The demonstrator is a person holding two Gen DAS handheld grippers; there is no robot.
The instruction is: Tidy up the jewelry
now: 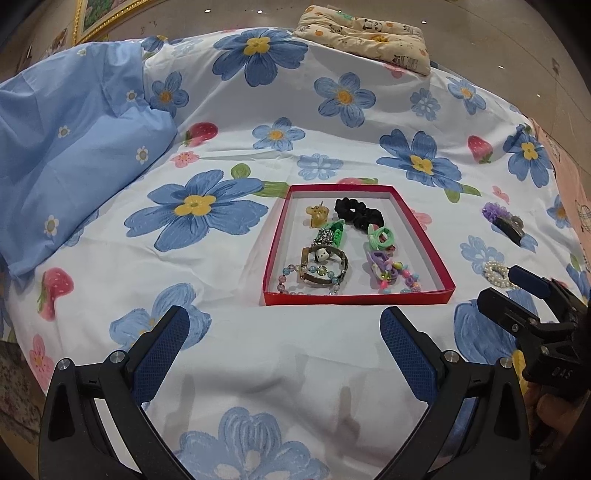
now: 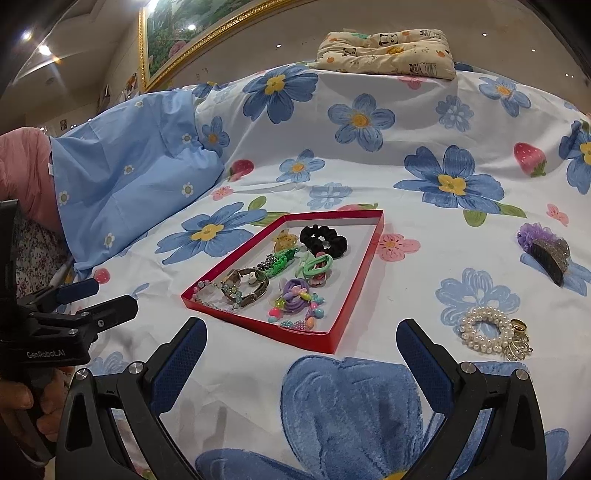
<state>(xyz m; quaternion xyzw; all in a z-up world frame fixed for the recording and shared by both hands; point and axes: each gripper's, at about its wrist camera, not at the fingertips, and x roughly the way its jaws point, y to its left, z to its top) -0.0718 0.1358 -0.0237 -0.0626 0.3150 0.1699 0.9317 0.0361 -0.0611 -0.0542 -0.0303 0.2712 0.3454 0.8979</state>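
Note:
A shallow red tray (image 1: 421, 236) (image 2: 354, 280) lies on the flowered bedsheet and holds a black scrunchie (image 1: 357, 213) (image 2: 324, 241), a watch (image 1: 325, 266) (image 2: 245, 286), bead bracelets, green and purple hair ties and an amber clip. Outside the tray, to its right, lie a pearl bracelet (image 2: 487, 328) (image 1: 496, 275) and a purple claw clip (image 2: 545, 251) (image 1: 504, 219). My left gripper (image 1: 284, 332) is open and empty, just short of the tray's near edge. My right gripper (image 2: 301, 345) is open and empty, with the pearl bracelet just past its right finger.
A folded light-blue quilt (image 1: 70, 155) (image 2: 125, 177) rises at the left. A panda-print pillow (image 1: 373, 35) (image 2: 388, 51) sits at the far edge of the bed. A framed picture (image 2: 177, 33) hangs on the wall behind. A hand (image 2: 22, 402) holds the left gripper's handle.

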